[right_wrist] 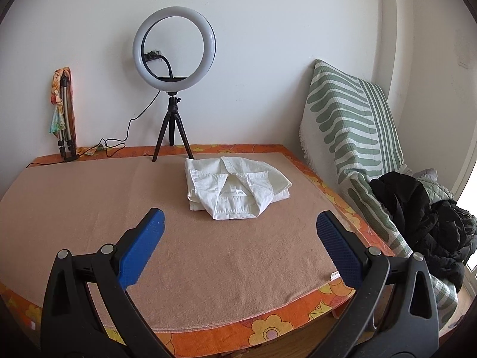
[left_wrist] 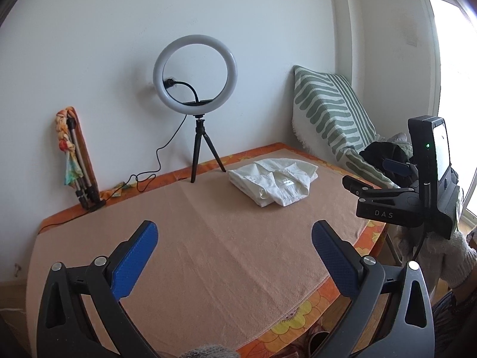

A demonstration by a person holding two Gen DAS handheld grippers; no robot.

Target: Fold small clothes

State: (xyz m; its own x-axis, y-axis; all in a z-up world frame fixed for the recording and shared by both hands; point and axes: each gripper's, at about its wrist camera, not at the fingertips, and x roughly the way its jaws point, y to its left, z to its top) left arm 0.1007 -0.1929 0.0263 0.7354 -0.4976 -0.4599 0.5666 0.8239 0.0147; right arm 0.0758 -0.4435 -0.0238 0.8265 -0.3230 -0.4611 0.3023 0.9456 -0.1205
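Your table, spread with a tan blanket over an orange flowered cloth, fills both views and carries nearly everything. Off its right edge leans a green-and-white striped cushion, with a black jacket heaped at its foot. Along the far edge stands a ring light on a small tripod, and at the far left corner a folded tripod wrapped in a patterned scarf rests against the wall.

The white shirt lies toward the far edge, a little right of the middle, just in front of the tripod legs. It already sits as a compact bundle, collar on top and sleeves tucked under, so I judge the folding of this garment done or very nearly so; the near flap looks slightly loose and could take a final press. No other small clothes show on the table, so what is left, if anything, lies out of view.

Your left gripper is spread wide with nothing between its blue pads, well short of the shirt. Your right gripper is likewise released and empty, near the shirt's front edge without touching it
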